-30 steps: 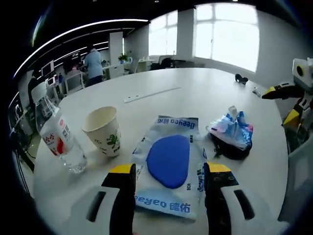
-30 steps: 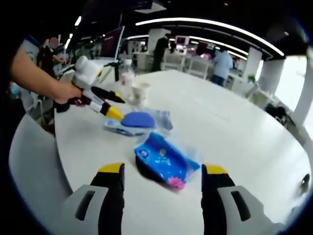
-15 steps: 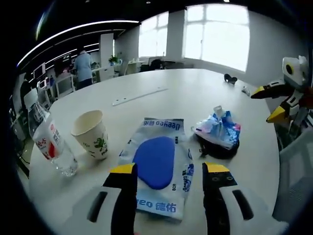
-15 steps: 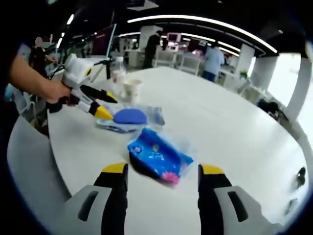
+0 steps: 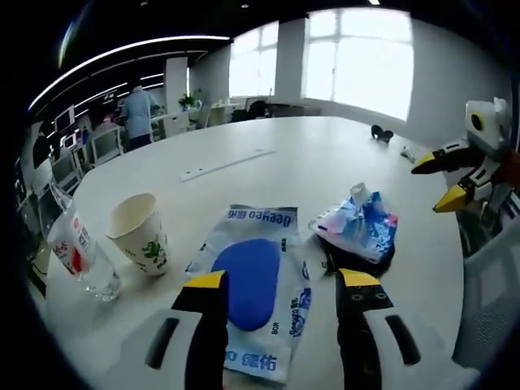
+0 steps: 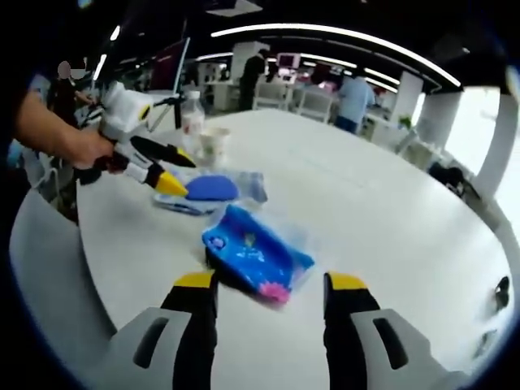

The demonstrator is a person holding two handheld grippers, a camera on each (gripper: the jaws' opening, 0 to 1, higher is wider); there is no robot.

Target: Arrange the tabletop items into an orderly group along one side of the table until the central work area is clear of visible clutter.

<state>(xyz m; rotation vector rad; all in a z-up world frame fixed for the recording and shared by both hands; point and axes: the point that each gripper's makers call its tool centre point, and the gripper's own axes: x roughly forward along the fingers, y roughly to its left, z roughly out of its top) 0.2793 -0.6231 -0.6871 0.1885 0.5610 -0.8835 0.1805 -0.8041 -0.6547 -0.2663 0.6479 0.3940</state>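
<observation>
White desk point(image 5: 325, 154) carries our clutter — the wipes pack point(image 5: 252, 284) lies flat between the spread jaws of our left gripper point(image 5: 280, 284), paper cup point(image 5: 138, 244) and water bottle point(image 5: 77, 260) to its left. Our right gripper point(image 6: 264, 284), jaws also apart and empty, hovers near the blue snack bag point(image 6: 252, 253).
</observation>
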